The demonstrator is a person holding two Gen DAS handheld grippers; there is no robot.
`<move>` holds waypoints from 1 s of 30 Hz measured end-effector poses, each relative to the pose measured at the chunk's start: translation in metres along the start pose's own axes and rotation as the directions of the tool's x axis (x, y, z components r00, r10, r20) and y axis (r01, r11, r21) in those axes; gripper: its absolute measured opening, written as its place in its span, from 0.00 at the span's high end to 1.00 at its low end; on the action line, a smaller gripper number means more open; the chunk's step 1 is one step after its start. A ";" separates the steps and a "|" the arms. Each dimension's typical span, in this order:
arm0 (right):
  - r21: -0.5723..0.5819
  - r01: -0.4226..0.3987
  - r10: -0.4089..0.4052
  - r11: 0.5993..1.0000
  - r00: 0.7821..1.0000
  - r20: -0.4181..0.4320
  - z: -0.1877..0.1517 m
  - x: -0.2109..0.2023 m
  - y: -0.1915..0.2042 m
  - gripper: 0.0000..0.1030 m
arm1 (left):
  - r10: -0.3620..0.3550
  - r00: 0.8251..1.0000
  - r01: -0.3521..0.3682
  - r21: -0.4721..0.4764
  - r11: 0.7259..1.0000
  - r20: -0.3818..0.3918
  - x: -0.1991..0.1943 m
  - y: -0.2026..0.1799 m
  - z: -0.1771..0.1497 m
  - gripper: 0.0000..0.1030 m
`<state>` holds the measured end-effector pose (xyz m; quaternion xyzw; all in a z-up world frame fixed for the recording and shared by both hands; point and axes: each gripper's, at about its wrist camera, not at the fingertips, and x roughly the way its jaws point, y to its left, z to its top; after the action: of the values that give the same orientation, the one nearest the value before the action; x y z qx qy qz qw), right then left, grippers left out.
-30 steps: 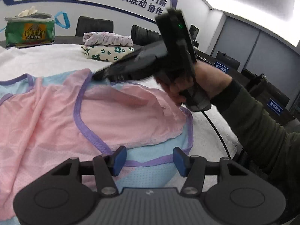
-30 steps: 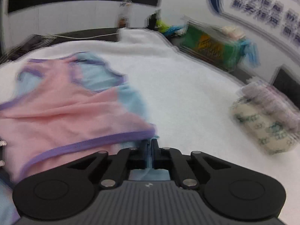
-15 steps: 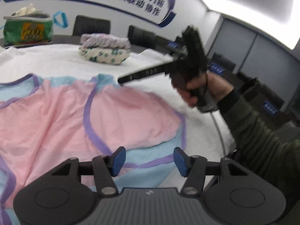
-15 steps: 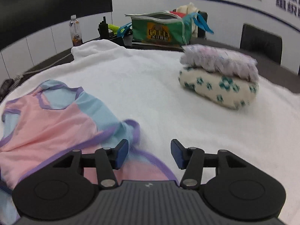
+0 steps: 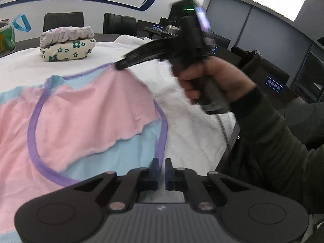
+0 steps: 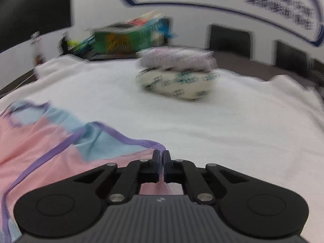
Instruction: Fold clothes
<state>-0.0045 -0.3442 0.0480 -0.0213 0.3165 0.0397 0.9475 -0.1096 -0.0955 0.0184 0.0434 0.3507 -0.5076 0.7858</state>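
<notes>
A pink and light-blue garment (image 5: 85,111) with purple trim lies on a white towel-covered table (image 5: 182,93). My left gripper (image 5: 161,165) is shut on its purple-trimmed edge near me. In the left wrist view the right gripper (image 5: 119,66), held in a person's hand (image 5: 212,77), pinches a far corner of the same garment and lifts it a little. The right wrist view, blurred by motion, shows my right gripper (image 6: 161,155) shut on the purple-trimmed corner of the garment (image 6: 50,141), which stretches off to the left.
Two folded clothes (image 5: 67,42) are stacked at the back of the table, a lilac one on a cream flowered one (image 6: 176,85). A green bag (image 6: 129,38) stands farther back left. Black chairs (image 5: 62,21) line the far wall. The person's dark sleeve (image 5: 283,141) fills the right.
Both grippers were open half a second ago and have shut on the garment's trimmed edge. The right gripper dropped to the far corner and is pulling it up.
</notes>
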 end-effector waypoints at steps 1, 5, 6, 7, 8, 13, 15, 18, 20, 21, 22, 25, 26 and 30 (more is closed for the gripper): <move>0.024 0.029 -0.029 0.999 1.000 0.010 -0.004 -0.010 -0.004 0.97 | -0.018 1.000 0.018 -0.002 1.000 0.006 -0.002 0.000 -0.001 0.97; 0.046 0.097 -0.096 0.994 0.995 -0.008 -0.018 -0.021 -0.008 0.86 | -0.067 0.996 0.069 -0.029 0.997 0.050 -0.011 0.005 0.003 0.97; 0.056 0.085 -0.085 0.995 0.996 -0.004 -0.021 -0.026 -0.008 0.76 | -0.071 0.996 0.073 -0.037 0.997 0.061 -0.013 0.007 0.003 0.95; 0.066 0.074 -0.074 0.995 0.997 0.001 -0.025 -0.032 -0.008 0.58 | -0.065 0.995 0.068 -0.041 0.997 0.073 -0.016 0.008 0.002 0.88; 0.076 0.063 -0.063 0.995 0.998 0.005 -0.028 -0.037 -0.009 0.51 | -0.057 0.995 0.061 -0.042 0.997 0.087 -0.019 0.009 0.001 0.83; 0.145 -0.015 0.015 0.989 1.000 0.001 -0.050 -0.063 -0.011 0.45 | -0.031 0.993 0.034 -0.027 0.999 0.114 -0.028 0.011 -0.002 0.66; 0.178 -0.027 0.033 0.984 0.999 -0.027 -0.062 -0.068 -0.009 0.45 | 0.001 0.995 -0.002 0.006 1.000 0.101 -0.024 0.008 -0.003 0.63; 0.234 -0.035 0.044 0.972 0.998 -0.034 -0.077 -0.074 -0.004 0.45 | 0.070 0.994 -0.078 0.089 0.993 0.085 -0.014 -0.003 -0.005 0.61; 0.286 -0.056 0.064 0.957 0.998 -0.022 -0.084 -0.078 -0.002 0.45 | 0.078 0.994 -0.085 0.108 0.990 0.073 -0.010 -0.005 -0.006 0.61; 0.300 -0.063 0.072 0.952 0.997 -0.019 -0.088 -0.079 0.000 0.45 | 0.070 0.996 -0.076 0.103 0.992 0.063 -0.008 -0.005 -0.006 0.61; 0.303 -0.068 0.078 0.951 0.997 -0.019 -0.091 -0.079 0.003 0.46 | 0.069 0.996 -0.075 0.102 0.992 0.055 -0.006 -0.005 -0.006 0.61; 0.278 -0.043 0.047 0.960 0.999 -0.006 -0.095 -0.078 0.012 0.61 | 0.097 0.995 -0.101 0.121 0.988 0.036 -0.003 -0.007 -0.007 0.83; 0.272 -0.027 0.029 0.962 1.000 -0.003 -0.095 -0.077 0.014 0.71 | 0.104 0.994 -0.106 0.122 0.987 0.029 -0.002 -0.008 -0.008 0.90; 0.237 0.005 -0.006 0.971 1.000 0.002 -0.093 -0.081 0.017 0.95 | 0.072 0.997 -0.074 0.071 0.995 0.037 -0.010 -0.006 -0.006 1.00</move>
<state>-0.1262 -0.3385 0.0229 0.0912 0.3178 -0.0010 0.9438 -0.1205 -0.0880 0.0216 0.0757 0.3167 -0.4915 0.8077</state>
